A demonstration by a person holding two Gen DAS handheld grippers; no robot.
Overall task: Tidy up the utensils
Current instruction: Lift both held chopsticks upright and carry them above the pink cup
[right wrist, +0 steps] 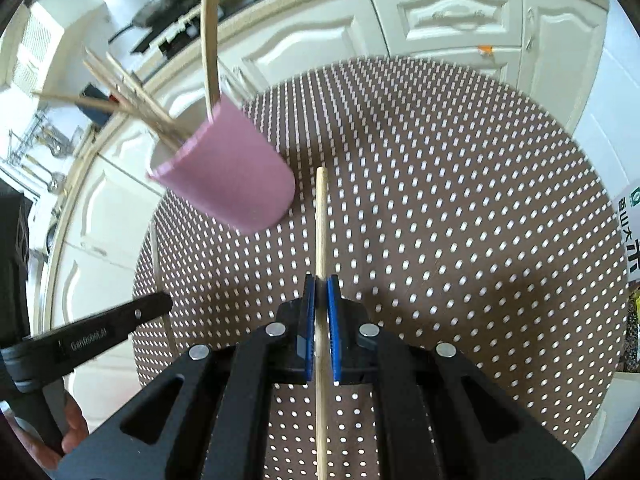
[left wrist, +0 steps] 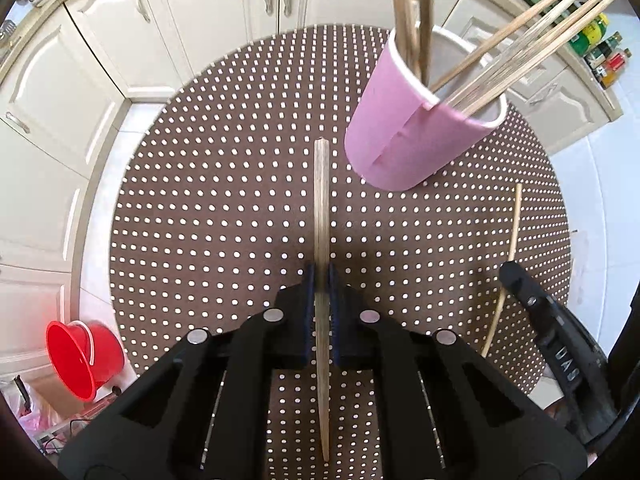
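Each claw, left [left wrist: 322, 276] and right [right wrist: 321, 284], was clamped on one chopstick [left wrist: 321, 216] [right wrist: 321, 220] lengthwise above the tabletop [left wrist: 224, 208], the cup [left wrist: 416, 128] standing toward the far edge.

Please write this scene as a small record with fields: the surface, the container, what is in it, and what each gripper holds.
surface: round brown table with white dots
container: pink cup, upright on the table
contents: several wooden chopsticks, leaning out over the rim
left gripper: shut on a darker chopstick
right gripper: shut on a pale chopstick
nearby: red bucket on the floor; white cabinets behind the table
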